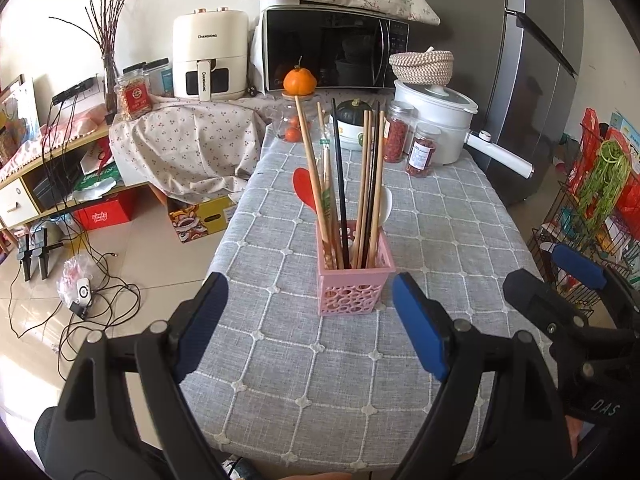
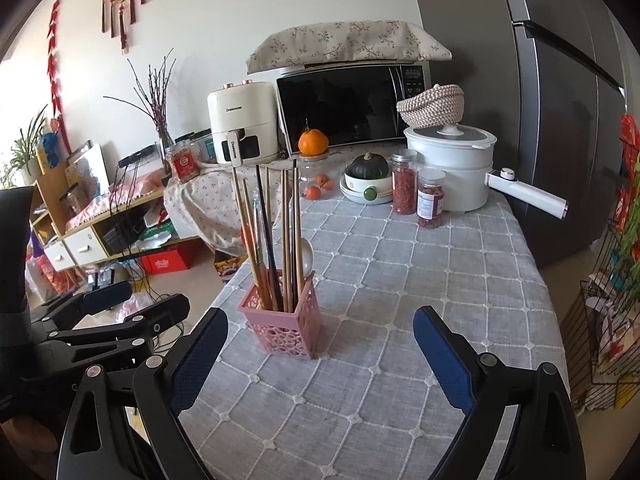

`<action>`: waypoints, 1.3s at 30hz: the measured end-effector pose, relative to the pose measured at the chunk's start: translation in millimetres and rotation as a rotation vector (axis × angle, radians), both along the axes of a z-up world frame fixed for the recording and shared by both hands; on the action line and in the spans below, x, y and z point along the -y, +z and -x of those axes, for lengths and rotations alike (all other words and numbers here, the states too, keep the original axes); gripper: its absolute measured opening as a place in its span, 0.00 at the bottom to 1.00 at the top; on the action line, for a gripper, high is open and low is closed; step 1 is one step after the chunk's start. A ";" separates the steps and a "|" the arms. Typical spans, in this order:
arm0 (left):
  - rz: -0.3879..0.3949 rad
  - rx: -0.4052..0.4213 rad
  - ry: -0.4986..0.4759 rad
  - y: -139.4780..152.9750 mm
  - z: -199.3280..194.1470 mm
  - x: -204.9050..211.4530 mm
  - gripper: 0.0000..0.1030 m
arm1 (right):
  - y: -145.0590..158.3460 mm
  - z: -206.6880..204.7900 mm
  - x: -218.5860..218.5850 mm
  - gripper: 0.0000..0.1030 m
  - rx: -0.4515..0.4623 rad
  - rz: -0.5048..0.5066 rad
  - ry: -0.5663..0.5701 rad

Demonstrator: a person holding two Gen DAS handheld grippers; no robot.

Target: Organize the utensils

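Note:
A pink perforated holder point(image 1: 354, 288) stands upright on the grey checked tablecloth point(image 1: 440, 240). It holds several wooden chopsticks point(image 1: 310, 160), a black chopstick point(image 1: 340, 184), a red spoon point(image 1: 306, 192) and a white spoon point(image 1: 386, 204). My left gripper point(image 1: 310, 300) is open and empty, just in front of the holder. My right gripper point(image 2: 320, 336) is open and empty, with the holder point(image 2: 282, 328) between and just beyond its fingers, nearer the left one. The right gripper also shows in the left wrist view point(image 1: 552, 280), at the right. The left gripper shows at the left in the right wrist view point(image 2: 132, 304).
At the table's far end stand two jars of red goods point(image 1: 408, 144), a white pot with a handle point(image 1: 444, 120), a squash on a dish point(image 1: 352, 116) and a microwave point(image 1: 336, 48). A wire rack point(image 1: 592, 208) stands right; cables and boxes point(image 1: 88, 292) lie on the floor left.

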State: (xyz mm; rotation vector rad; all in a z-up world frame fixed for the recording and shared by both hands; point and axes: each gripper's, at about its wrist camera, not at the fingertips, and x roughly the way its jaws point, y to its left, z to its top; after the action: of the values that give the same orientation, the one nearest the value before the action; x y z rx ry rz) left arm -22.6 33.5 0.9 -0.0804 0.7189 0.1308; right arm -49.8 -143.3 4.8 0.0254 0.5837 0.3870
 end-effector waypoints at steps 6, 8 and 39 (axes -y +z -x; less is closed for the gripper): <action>-0.008 0.008 0.000 1.4 1.4 2.9 0.82 | 0.0 0.7 0.6 0.92 0.005 0.016 -0.014; -0.009 0.010 -0.002 1.2 1.5 3.0 0.82 | -0.3 -0.2 1.8 0.92 0.000 0.012 -0.019; -0.003 -0.002 -0.023 -1.8 -3.1 8.5 0.82 | 0.0 -1.8 6.1 0.92 -0.011 0.013 -0.048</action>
State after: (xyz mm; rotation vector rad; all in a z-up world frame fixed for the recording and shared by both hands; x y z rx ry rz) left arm -19.5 25.0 -0.9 -0.0696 0.7214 0.1103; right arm -48.0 -149.4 4.8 0.0297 0.5956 0.3363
